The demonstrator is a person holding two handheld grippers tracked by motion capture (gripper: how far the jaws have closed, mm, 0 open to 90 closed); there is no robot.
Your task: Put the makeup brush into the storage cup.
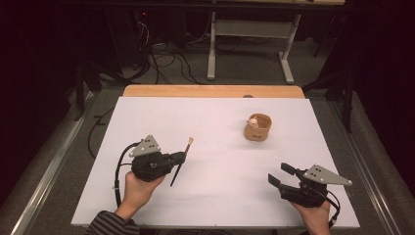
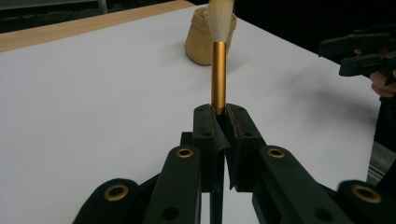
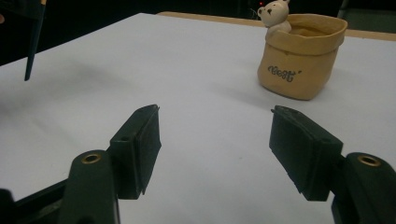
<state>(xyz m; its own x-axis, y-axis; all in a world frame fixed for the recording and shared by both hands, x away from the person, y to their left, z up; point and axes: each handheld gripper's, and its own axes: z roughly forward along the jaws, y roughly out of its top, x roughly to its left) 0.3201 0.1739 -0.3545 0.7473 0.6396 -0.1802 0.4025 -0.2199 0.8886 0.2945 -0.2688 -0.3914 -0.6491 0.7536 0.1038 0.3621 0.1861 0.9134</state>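
High view hides your left gripper (image 1: pixel 182 156) jaws, but its own view has them clamped on the gold-handled, white-bristled brush (image 2: pixel 218 70); the dark lower shaft is cut off. Your right gripper (image 3: pixel 215 149) gapes, holding nothing. Bare white table sheet (image 1: pixel 215 147) lies between them and the tan bear-trimmed pot (image 1: pixel 258 128).

Free room and obstacles on the white table top (image 1: pixel 215 196).

The only standing object is the tan pot (image 1: pixel 258 127), right of centre toward the far edge, with a small bear figure (image 3: pixel 275 16) at its rim. Open surface lies on all sides of it. The left gripper (image 1: pixel 182 157) holds a brush (image 1: pixel 182 155) slanting across the left-centre. A broad bare lane lies between it and the right gripper (image 1: pixel 281 175), well apart.
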